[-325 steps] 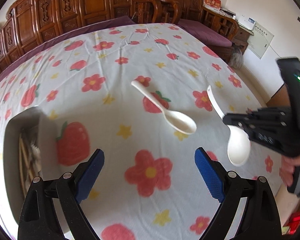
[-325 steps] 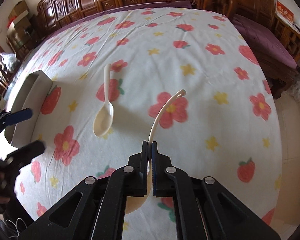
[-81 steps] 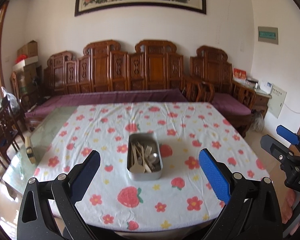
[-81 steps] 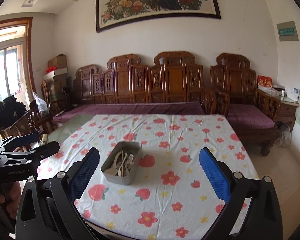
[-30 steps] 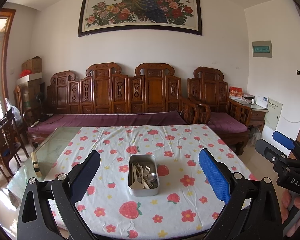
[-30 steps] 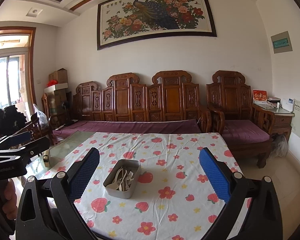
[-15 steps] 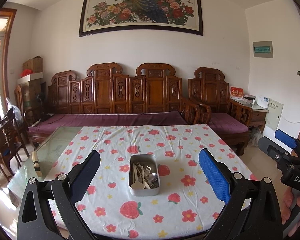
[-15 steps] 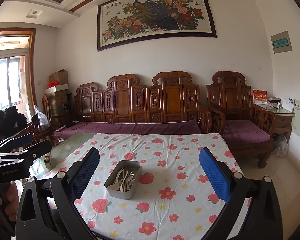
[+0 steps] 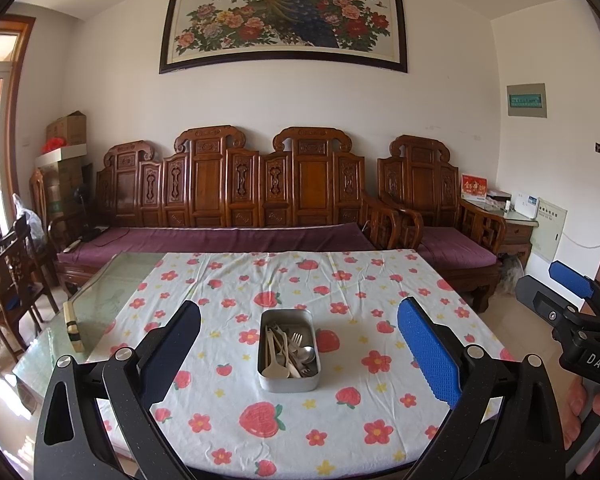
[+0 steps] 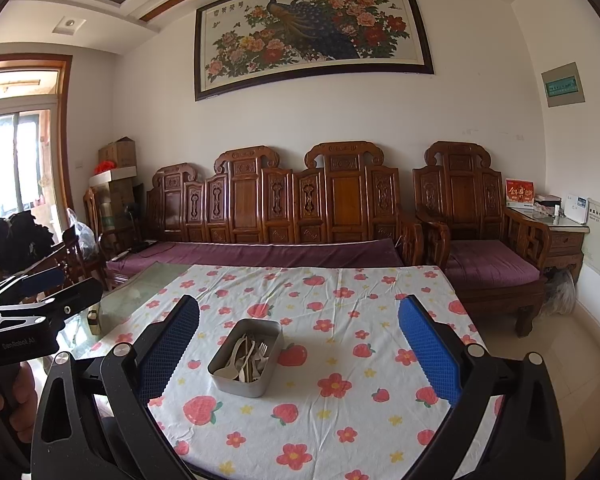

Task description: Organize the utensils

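A grey metal tin (image 9: 289,382) (image 10: 236,384) stands in the middle of the table on a flowered cloth (image 9: 372,292) (image 10: 340,288). Inside it lie white spoons (image 9: 275,364) (image 10: 232,364), a fork and other utensils. My left gripper (image 9: 298,350) is open and empty, held well back from the table's near edge. My right gripper (image 10: 298,346) is likewise open and empty, far from the tin. Each gripper shows at the edge of the other's view, in a hand (image 9: 596,412) (image 10: 16,392).
A bare glass part of the table (image 9: 100,300) lies left of the cloth, with a small wooden block (image 9: 73,328) on it. A carved wooden sofa (image 9: 236,200) runs behind, an armchair (image 10: 480,232) at the right, chairs (image 9: 16,272) at the left.
Both grippers have drawn back and up from the table. Earlier the right one was shut on a white spoon with another lying on the cloth; now both are open and the spoons lie in the tin.
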